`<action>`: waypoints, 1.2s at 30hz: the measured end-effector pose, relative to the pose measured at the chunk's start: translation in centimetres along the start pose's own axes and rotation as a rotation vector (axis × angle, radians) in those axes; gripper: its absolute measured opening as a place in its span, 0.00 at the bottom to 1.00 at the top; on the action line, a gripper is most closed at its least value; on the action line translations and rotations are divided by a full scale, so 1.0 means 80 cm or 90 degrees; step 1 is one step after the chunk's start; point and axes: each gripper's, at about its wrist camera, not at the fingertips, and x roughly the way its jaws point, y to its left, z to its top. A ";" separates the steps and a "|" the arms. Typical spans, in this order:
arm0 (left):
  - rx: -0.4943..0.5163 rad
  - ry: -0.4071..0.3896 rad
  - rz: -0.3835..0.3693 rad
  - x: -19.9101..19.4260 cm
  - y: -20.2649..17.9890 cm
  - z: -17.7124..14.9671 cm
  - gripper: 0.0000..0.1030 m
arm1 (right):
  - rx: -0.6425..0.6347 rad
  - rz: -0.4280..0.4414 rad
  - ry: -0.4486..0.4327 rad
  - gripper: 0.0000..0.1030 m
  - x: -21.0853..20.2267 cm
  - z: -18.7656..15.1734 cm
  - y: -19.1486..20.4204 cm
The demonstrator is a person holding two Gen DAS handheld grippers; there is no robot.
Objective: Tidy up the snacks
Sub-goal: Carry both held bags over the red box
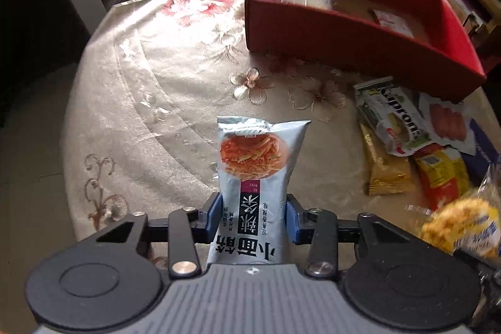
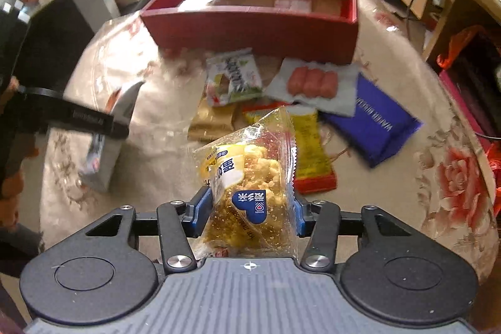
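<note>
My left gripper (image 1: 253, 216) is shut on a silver snack pouch (image 1: 260, 165) printed with orange noodle strips, held above the tablecloth. My right gripper (image 2: 249, 213) is shut on a clear bag of yellow puffed rice cake (image 2: 247, 177), which also shows blurred as the yellow bag (image 1: 463, 224) at the right of the left wrist view. The left gripper with its pouch (image 2: 109, 127) appears at the left of the right wrist view. An open red box (image 1: 360, 30) (image 2: 250, 27) stands at the back of the table with a couple of packets inside.
Loose snacks lie in front of the box: a green-white packet (image 2: 233, 77), a sausage pack (image 2: 313, 83), a blue packet (image 2: 375, 121), a yellow-red packet (image 2: 311, 152) and a tan one (image 2: 213, 118). Flowered tablecloth (image 1: 156, 77) covers the round table. Shelves and desks surround it.
</note>
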 end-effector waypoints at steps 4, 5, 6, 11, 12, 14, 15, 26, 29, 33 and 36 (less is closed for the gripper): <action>-0.003 -0.009 -0.012 -0.020 -0.002 0.007 0.27 | 0.009 0.012 -0.038 0.56 -0.021 0.009 -0.001; 0.006 -0.016 -0.010 -0.023 -0.005 0.010 0.27 | 0.013 0.015 -0.046 0.56 -0.023 0.011 -0.001; 0.016 -0.023 -0.005 -0.024 -0.007 0.012 0.27 | 0.015 0.016 -0.053 0.56 -0.025 0.014 -0.001; 0.024 -0.010 0.020 -0.001 -0.004 0.014 0.35 | 0.017 0.012 -0.046 0.56 -0.011 0.024 -0.004; 0.022 -0.007 0.013 0.004 -0.002 0.015 0.48 | 0.015 0.011 -0.043 0.56 -0.008 0.026 -0.003; 0.014 0.001 0.014 0.017 0.002 0.015 0.66 | 0.015 0.016 -0.038 0.56 -0.004 0.028 -0.002; 0.007 0.005 0.023 0.024 0.004 0.014 0.68 | 0.014 0.019 -0.037 0.56 -0.005 0.028 -0.001; -0.033 0.014 0.016 0.022 0.000 0.002 0.39 | 0.002 0.025 -0.052 0.56 -0.010 0.037 0.008; -0.032 -0.008 0.000 0.004 -0.003 0.007 0.38 | 0.003 0.024 -0.070 0.56 -0.017 0.044 0.012; -0.032 -0.037 -0.016 -0.017 -0.011 0.020 0.38 | 0.002 0.019 -0.089 0.56 -0.019 0.057 0.015; -0.034 -0.057 -0.031 -0.029 -0.018 0.032 0.38 | 0.005 0.012 -0.106 0.55 -0.021 0.071 0.015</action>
